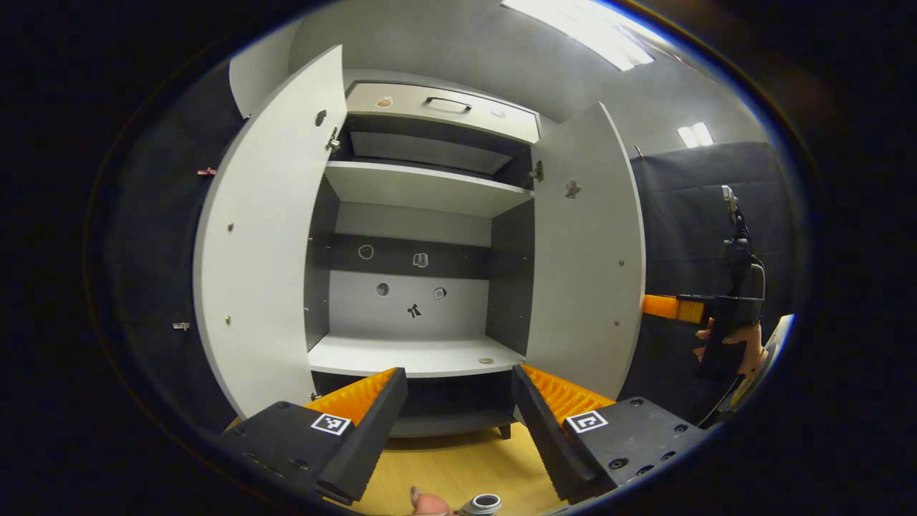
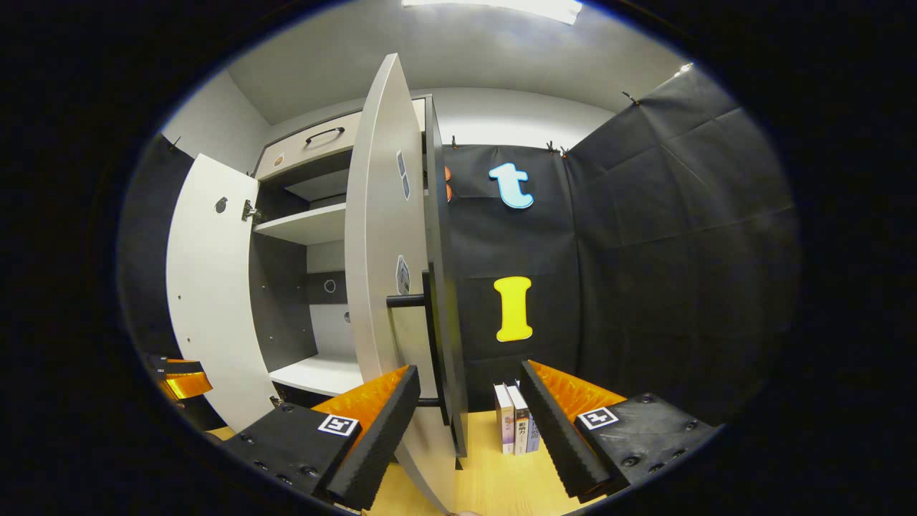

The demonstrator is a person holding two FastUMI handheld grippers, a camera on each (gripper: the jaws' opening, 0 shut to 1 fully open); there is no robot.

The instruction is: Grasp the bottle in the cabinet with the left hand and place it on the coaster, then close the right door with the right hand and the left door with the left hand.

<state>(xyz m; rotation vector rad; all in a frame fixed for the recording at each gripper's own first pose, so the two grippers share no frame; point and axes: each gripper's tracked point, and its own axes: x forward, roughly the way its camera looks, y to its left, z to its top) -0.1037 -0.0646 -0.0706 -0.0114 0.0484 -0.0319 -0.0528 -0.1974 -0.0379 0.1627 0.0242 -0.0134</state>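
So, left gripper view: left gripper [image 1: 458,401] faces the cabinet [image 1: 423,236] head-on from a bit back, jaws spread wide, nothing between them. Both doors stand open: left door [image 1: 269,244] swung out on one side, right door [image 1: 584,251] on the other. Shelves inside look bare; just stickers on the back panel and a small round thing I can't identify near the front edge of the lower shelf [image 1: 415,356]. At the bottom edge of this view, below the jaws, a bottle's top [image 1: 481,505] pokes up over the wooden table [image 1: 458,466], with a fingertip just beside it. Coaster can't be made out, so I can't confirm the bottle sits on it. Off to the side, the right gripper [image 1: 663,307], in a hand, sits at the right door's outer edge.

Right gripper view: right gripper [image 2: 466,412] is right up against the right door [image 2: 387,251], seen nearly edge-on, with the door's bar handle [image 2: 408,300] just above the jaws. Jaws wide open and holding nothing; door edge runs down between them, no clear contact. A few books [image 2: 517,426] stand on the table by the booth wall.

Judgement: bottle step looks done or nearly so, given it's out of the cabinet. Right door close is the step in hand, not yet begun. Left door after that.
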